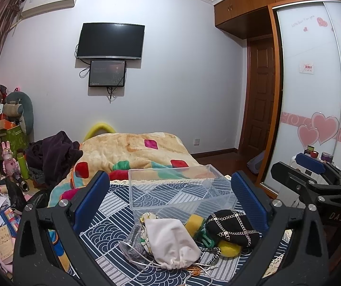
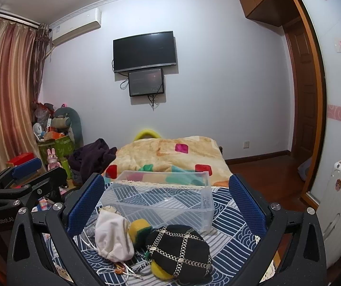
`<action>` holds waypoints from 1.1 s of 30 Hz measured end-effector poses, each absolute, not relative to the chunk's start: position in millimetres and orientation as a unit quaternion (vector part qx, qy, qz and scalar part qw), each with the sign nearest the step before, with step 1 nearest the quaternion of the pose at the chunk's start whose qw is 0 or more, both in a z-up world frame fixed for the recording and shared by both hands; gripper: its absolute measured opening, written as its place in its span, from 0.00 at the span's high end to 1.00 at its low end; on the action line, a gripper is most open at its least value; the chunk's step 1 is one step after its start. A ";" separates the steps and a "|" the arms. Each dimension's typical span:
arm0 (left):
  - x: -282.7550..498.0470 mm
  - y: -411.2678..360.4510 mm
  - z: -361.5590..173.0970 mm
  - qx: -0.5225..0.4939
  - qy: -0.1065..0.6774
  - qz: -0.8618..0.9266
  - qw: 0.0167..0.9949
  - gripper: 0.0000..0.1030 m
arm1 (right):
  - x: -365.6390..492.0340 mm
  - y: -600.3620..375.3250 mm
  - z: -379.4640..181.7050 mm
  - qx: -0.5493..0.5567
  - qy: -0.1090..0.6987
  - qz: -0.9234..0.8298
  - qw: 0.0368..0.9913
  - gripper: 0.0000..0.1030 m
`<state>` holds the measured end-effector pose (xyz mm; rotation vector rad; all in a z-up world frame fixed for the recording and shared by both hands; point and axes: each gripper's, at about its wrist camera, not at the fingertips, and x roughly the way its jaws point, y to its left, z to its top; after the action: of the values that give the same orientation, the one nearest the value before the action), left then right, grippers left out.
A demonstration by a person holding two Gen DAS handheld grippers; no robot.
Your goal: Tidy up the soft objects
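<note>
Two grippers, both with fingers spread wide and grasping nothing, hover just short of the pile. Your left gripper (image 1: 168, 200) frames the white pouch; your right gripper (image 2: 165, 205) frames the black purse. Nothing is touched yet.

Biggest item: the bed (image 1: 113, 217) with its blue-and-white patterned cover carries everything. Next, the clear plastic bin (image 1: 182, 190) sits just beyond the pile, open side up, holding nothing, long axis running left-right across your view. It is probably parked there as the drop target, close enough for short carries.

Black chain-trimmed purse (image 2: 180, 252) lies flat at the near right, long axis slanting from far-left to near-right, resting on a yellow sponge (image 2: 159, 270). White drawstring pouch (image 1: 173, 240) lies left of it, cinched mouth pointing toward you, long axis roughly along your reach. A second yellow-and-green sponge (image 2: 140, 228) sits between pouch and purse, touching both. Loose cords (image 1: 208, 259) trail at the near edge and could snag a lift.

Judgement: sorting has not begun; the pouch looks the easiest first pick.
</note>
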<state>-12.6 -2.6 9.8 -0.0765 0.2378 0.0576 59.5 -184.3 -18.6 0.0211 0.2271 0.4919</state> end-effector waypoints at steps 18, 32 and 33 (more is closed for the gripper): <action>-15.5 -4.9 11.0 -0.038 0.113 0.024 0.993 0.00 | 59.4 -184.0 -18.0 0.013 0.111 0.244 0.963 0.00; -3.6 0.7 -8.6 -0.046 0.151 0.011 0.987 0.00 | 60.7 -192.3 -18.0 0.021 0.102 0.212 0.972 0.00; -1.1 1.7 -11.0 -0.048 0.157 0.009 0.986 0.00 | 62.8 -192.8 -19.7 0.021 0.106 0.212 0.971 0.00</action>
<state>-1.1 1.7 -11.0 -0.0965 0.3154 0.0185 62.8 -192.8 -19.7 0.0419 0.2140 0.4283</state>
